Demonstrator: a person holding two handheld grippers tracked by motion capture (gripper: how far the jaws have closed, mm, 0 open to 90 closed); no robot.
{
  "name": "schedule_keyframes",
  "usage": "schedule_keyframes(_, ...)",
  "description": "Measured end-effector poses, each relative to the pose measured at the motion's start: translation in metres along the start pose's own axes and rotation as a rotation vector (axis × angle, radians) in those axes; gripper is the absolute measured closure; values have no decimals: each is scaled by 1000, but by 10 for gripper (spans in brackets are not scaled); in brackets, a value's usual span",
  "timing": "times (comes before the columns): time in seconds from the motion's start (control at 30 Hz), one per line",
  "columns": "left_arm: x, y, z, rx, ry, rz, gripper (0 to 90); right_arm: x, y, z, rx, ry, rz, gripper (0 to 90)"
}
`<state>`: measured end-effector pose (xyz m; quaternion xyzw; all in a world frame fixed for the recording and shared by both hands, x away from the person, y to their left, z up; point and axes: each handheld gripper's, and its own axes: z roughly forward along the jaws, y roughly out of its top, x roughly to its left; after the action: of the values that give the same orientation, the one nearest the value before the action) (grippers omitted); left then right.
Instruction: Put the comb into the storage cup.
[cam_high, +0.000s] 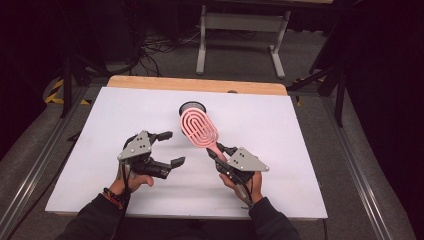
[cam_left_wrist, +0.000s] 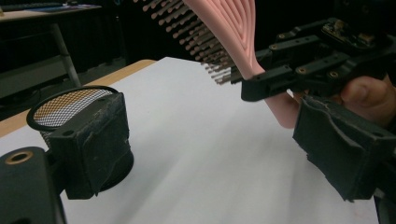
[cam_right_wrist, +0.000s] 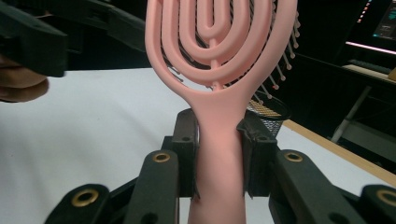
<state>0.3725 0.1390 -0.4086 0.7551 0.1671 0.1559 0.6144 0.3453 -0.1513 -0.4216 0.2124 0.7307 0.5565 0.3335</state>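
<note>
Nothing to read here

No words, labels, brands or numbers are legible on anything; the lit screen (cam_right_wrist: 384, 23) at the far edge is too blurry to make out.

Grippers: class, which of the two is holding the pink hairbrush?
The right gripper: its jaws clamp the pink hairbrush by the handle, while the left gripper stands open with nothing between its jaws.

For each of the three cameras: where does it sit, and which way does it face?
High view: above the person's side, facing forward and down on the white table; forearms, both hand-held grippers show.
Left gripper view: between open jaws, facing the mesh cup.
Right gripper view: along jaws clamping the pink hairbrush handle.
Shared: hairbrush and cup in all three.
</note>
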Motion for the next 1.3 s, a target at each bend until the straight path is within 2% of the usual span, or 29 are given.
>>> schedule_keyframes(0.1, 3, 1, 4, -16, -7, -19, 130, 4, -1, 4, 6, 17, -5, 708)
schedule_keyframes(0.2, 5, 2, 8, -37, -18, -55, 139, 8, -2, 6, 11, 29, -13, 709)
schedule_keyframes(0.33, 6, 0, 12, -42, 17, -92, 181, 15, -3, 9, 13, 36, -40, 711)
schedule_keyframes(0.37, 7, -1, 13, -47, 8, -109, 183, 16, -3, 9, 14, 38, -43, 711)
schedule_keyframes(0.7, 11, -4, 13, -84, -26, -167, 360, 26, -9, 17, 35, 54, -85, 714)
schedule_keyframes(0.87, 14, -7, 10, -116, -56, -195, 444, 27, -11, 19, 43, 58, -82, 718)
schedule_keyframes(1.0, 12, -8, 7, -159, -108, -189, 533, 27, -13, 21, 54, 57, -82, 713)
schedule_keyframes(1.03, 11, -7, 7, -169, -124, -186, 581, 27, -14, 21, 59, 59, -82, 709)
schedule_keyframes(1.1, 9, -6, 5, -180, -147, -175, 602, 27, -14, 21, 61, 59, -80, 706)
schedule_keyframes(1.2, 5, -4, 4, -192, -165, -161, 622, 27, -14, 22, 56, 63, -81, 708)
schedule_keyframes(1.3, 0, -1, 4, -197, -149, -143, 629, 28, -13, 22, 54, 66, -87, 704)
